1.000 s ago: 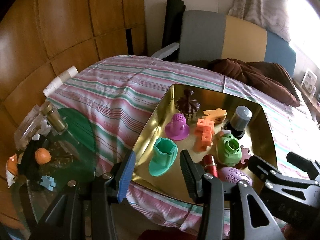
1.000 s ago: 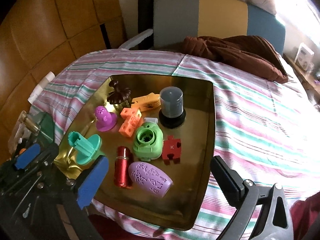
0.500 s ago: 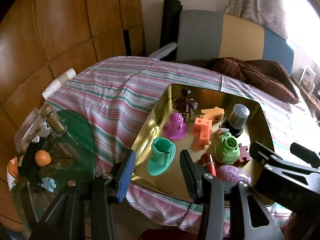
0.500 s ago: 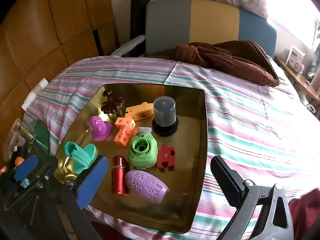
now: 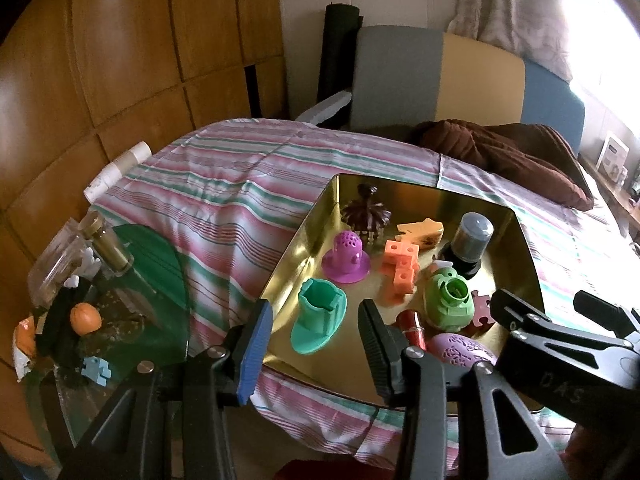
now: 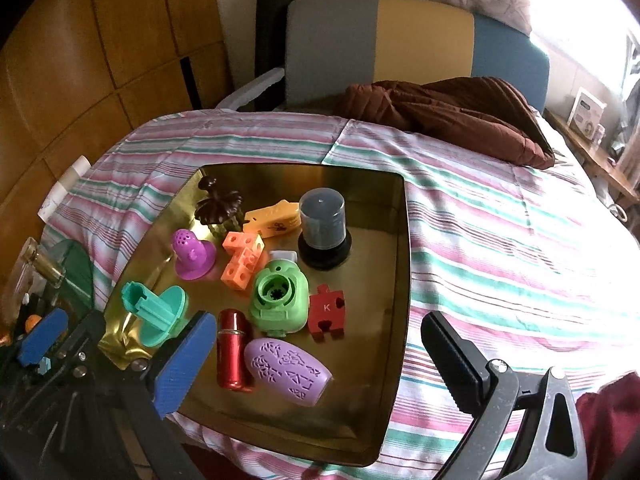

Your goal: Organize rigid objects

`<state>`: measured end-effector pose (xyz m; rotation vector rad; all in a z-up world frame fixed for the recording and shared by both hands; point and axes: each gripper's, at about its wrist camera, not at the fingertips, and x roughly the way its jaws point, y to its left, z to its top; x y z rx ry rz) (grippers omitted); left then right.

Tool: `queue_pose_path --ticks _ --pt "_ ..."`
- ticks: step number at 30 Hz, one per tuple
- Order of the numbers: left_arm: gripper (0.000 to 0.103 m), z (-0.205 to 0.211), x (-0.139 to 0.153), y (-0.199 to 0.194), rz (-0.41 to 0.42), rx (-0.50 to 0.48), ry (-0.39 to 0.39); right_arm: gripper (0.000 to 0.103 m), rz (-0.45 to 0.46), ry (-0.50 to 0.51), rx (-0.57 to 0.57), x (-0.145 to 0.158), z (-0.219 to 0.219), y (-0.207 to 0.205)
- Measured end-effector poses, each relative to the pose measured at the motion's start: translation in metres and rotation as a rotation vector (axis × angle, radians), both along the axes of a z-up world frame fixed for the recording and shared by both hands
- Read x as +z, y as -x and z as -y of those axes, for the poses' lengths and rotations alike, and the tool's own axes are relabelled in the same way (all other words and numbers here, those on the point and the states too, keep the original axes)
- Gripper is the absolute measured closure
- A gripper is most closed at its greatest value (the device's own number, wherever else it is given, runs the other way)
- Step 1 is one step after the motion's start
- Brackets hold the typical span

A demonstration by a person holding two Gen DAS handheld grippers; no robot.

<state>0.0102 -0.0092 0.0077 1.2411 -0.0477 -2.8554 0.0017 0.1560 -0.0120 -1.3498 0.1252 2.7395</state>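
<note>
The left gripper [image 5: 314, 344] hovered with its jaws spread and nothing between them, at the near edge of the gold tray [image 5: 524, 240]. The right gripper [image 6: 316, 364] was likewise wide apart and empty. Compared with a second earlier, both cameras had drawn back a little: the tray sat slightly lower and farther off in each view, while every object on it kept its place and the jaw gaps were unchanged.

The red cylinder [image 6: 232, 354] lay on its side, its long axis running from the near rim toward the tray's middle, capped end pointing away from the right gripper. It lay between that gripper's fingers as seen from the right wrist, just beside the blue-padded finger [image 6: 182, 364]. The lilac patterned egg [image 6: 288, 370] lay touching it on the right, long axis slanting toward the near right. The teal flanged piece [image 5: 320, 318] stood directly ahead of the left gripper's gap, opening upward.

Farther in sat the green round-holed block [image 6: 280, 300], the red puzzle piece [image 6: 328, 312] tilted against it, the orange cube cluster [image 6: 242, 256], and the purple perforated dome [image 6: 192, 254]. At the far side stood the grey capped canister [image 6: 323, 228], upright, the yellow-orange block [image 6: 274, 220] and the dark brown spiky piece [image 6: 218, 204]. The tray rested on a striped cloth [image 6: 500, 240].
</note>
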Motion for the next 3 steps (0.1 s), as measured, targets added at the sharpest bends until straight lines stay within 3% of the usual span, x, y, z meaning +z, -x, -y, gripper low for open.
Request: queue_pose_path --ticks 3 --pt "0.058 -0.0013 0.0000 0.0000 -0.006 -0.004 0.003 0.000 0.000 0.005 -0.003 -0.0006 -0.0005 0.0004"
